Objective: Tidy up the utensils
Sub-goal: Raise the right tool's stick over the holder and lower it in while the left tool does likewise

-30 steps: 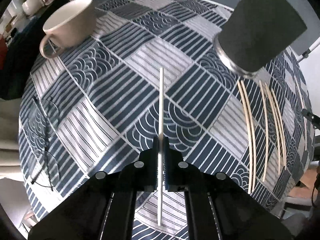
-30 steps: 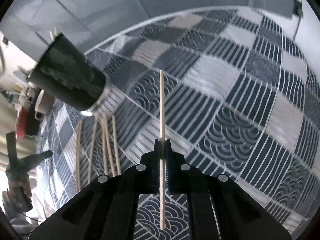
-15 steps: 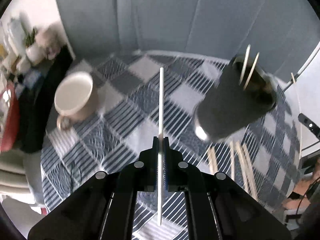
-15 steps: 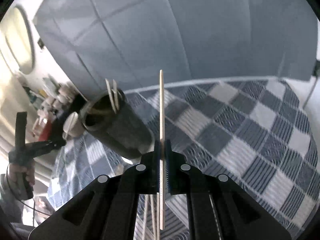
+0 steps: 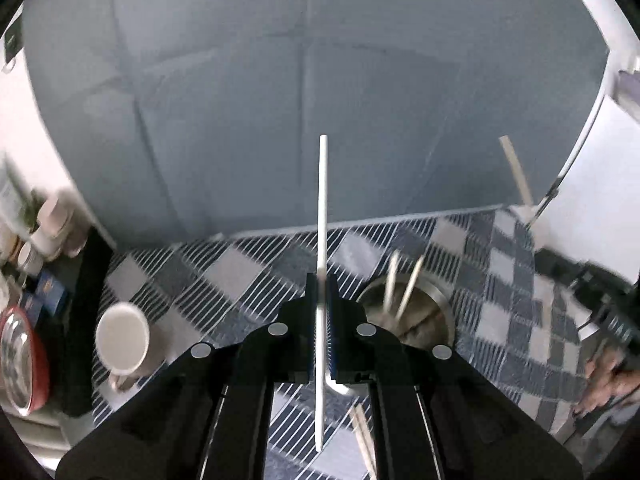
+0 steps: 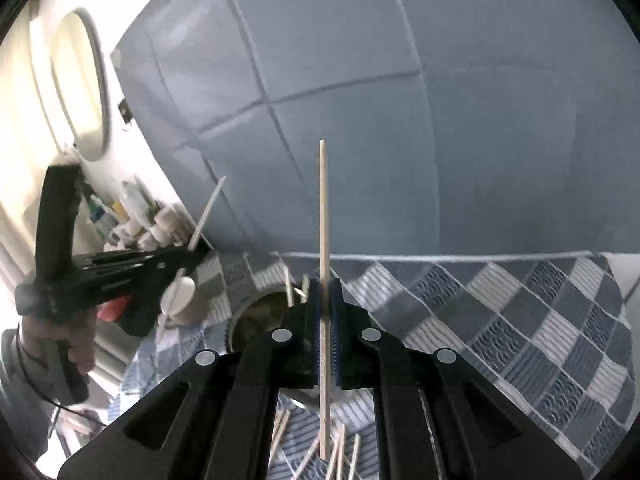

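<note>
The left hand-held gripper [image 5: 321, 280] has its jaws pinched tight on a white chopstick [image 5: 322, 208], gripped near its middle so the stick runs straight out along the fingers, one end up against the grey backdrop, the other below the jaws. The right hand-held gripper [image 6: 325, 292] is likewise closed on a wooden chopstick [image 6: 323, 216], held the same way with its pointed tip uppermost. Both tools are pitched up toward level, so each stick stands roughly upright above the counter [image 5: 500, 304].

The step in hand looks like dropping each stick into the dark holder [image 5: 412, 312], which sits just right of the left gripper's jaws and already contains two sticks [image 5: 400, 284]. To do it well, each lower end should be brought over the open mouth, clear of the rim and the sticks inside, and the two hands should take turns so they do not collide. The jaws should open only once the tip is inside.

More loose chopsticks [image 6: 340, 456] lie on the checked cloth [image 6: 520, 320] below the right gripper, and a cream mug [image 5: 122, 338] stands well apart to the left.
</note>
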### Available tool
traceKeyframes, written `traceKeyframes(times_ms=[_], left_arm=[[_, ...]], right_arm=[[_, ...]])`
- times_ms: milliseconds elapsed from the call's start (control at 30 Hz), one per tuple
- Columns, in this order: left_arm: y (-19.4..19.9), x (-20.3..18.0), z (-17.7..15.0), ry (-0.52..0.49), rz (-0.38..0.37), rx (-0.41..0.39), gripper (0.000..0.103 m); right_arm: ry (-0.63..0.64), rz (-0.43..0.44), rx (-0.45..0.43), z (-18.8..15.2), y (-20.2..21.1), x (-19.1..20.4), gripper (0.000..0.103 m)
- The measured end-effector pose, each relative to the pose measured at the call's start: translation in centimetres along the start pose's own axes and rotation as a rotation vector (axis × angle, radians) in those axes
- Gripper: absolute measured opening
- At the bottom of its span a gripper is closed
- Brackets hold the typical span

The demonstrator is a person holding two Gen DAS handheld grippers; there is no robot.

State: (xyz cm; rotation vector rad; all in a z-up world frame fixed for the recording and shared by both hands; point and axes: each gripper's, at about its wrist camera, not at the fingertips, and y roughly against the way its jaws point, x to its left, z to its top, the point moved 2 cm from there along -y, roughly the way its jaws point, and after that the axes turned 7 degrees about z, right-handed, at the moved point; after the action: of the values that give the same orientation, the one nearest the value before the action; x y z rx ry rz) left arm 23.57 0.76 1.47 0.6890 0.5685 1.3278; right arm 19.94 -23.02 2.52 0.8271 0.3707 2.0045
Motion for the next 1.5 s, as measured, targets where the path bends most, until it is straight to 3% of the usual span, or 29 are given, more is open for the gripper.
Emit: traceKeyframes(times_ms=[267,367,667,1067,1500], left_arm=[[-1.2,-2.4,2.2,0.037,-0.152,-0.075,0.005],[-2.2,-2.7,2.4,0.052,-0.171,-0.097,0.005],[-5.9,-1.0,0.8,0.229,-0.269,-0.145,0.005],[-5.7,-1.4,-2.4,0.171,-0.216,-0.275,0.005],[-4.3,-1.3,-4.7,0.158,-0.183,-0.294,0.005]], right_arm=[[-0.024,0.079,-0.059,1.7,-3.0,0.0,0.005],[-0.033,0.102,-0.072,1.8,-4.4,-0.4,0.005],[-0.058,0.171,-0.115,1.1,-8.4,-1.2,0.005],[-0.082,0.219,-0.134,-2.2,-10.2,-2.0,0.005],[-0.065,0.192,-0.158,-3.1,-7.5,-1.4,0.008]])
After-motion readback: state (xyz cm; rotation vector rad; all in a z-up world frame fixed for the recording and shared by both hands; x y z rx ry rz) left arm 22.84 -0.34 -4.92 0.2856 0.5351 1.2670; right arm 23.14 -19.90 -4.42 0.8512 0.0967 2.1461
